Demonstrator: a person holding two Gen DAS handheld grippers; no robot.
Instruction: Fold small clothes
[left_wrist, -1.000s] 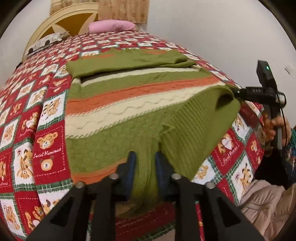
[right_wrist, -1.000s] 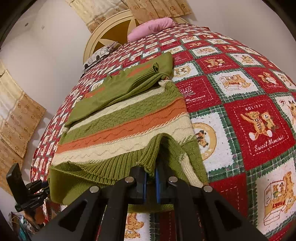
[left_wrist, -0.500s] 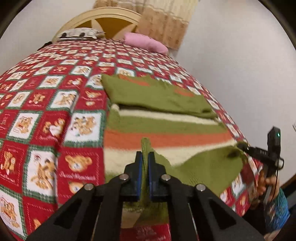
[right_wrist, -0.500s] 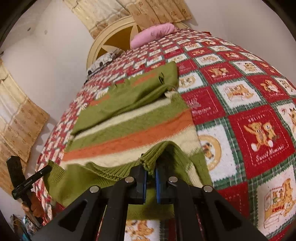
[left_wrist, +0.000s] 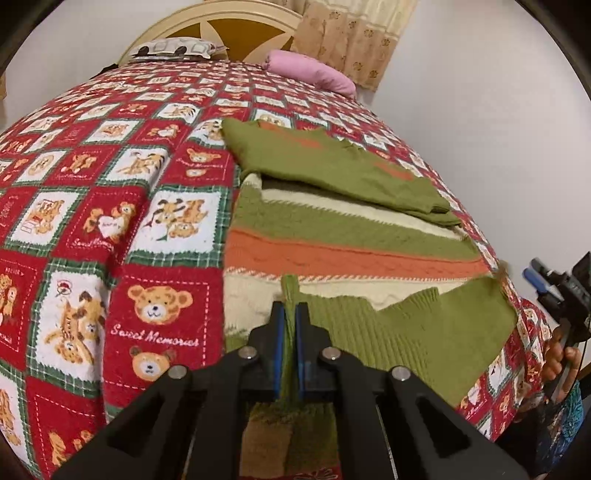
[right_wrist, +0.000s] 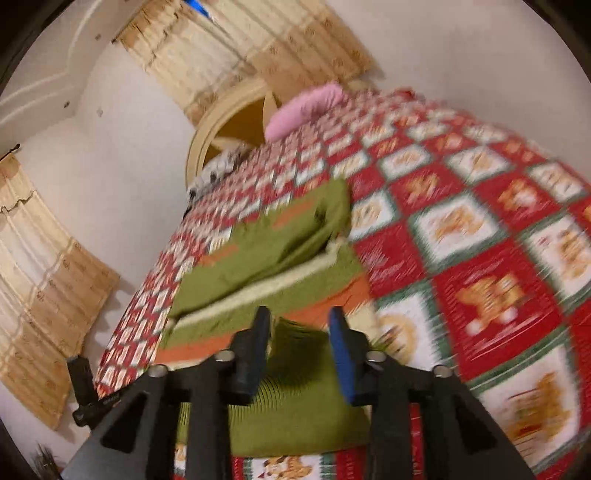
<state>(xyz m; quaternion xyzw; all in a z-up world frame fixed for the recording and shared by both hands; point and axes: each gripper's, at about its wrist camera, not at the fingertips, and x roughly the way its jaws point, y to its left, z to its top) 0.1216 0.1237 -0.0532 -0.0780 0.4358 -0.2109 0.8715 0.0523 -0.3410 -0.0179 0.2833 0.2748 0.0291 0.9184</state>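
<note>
Two tools over bear-print bedspread (left_wrist: 122, 229): left (left_wrist: 290, 314) pinching sweater (left_wrist: 351, 240), right (right_wrist: 299, 328) just parted.

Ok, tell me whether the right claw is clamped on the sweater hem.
No, the right claw stands open, having just let go, its pads clear of the sweater hem below.
</note>
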